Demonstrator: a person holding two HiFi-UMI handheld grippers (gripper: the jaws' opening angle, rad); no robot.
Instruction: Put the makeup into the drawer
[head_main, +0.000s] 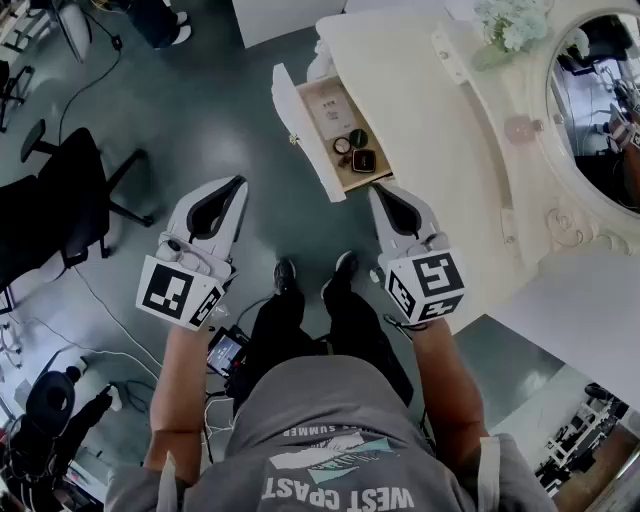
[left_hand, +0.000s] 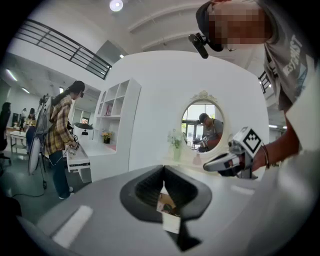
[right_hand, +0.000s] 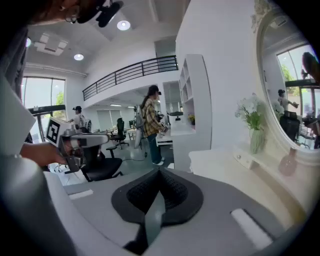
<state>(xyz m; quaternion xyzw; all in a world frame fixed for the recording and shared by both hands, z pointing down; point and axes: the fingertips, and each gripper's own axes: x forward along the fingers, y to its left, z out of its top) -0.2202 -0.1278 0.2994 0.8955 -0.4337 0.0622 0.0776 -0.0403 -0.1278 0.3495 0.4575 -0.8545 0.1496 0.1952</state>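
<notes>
The cream vanity's drawer (head_main: 300, 128) stands pulled out. Inside lie a dark square compact (head_main: 364, 160), two small round makeup items (head_main: 343, 146) and a pale card (head_main: 328, 110). My left gripper (head_main: 238, 184) hangs to the left of the drawer above the floor, jaws together and empty. My right gripper (head_main: 378, 190) sits just in front of the drawer's near end, also shut with nothing between its pads. In the left gripper view the shut pads (left_hand: 163, 167) frame a sliver of the drawer's contents (left_hand: 167, 205). The right gripper view shows closed pads (right_hand: 159, 170) and no object.
The vanity top (head_main: 420, 100) carries a flower vase (head_main: 510, 25), a pink bottle (head_main: 522, 128) and an oval mirror (head_main: 600, 110). A black office chair (head_main: 60, 190) stands at left. My feet (head_main: 285, 275) are below the drawer. A person in a plaid shirt (left_hand: 60, 135) stands by white shelves.
</notes>
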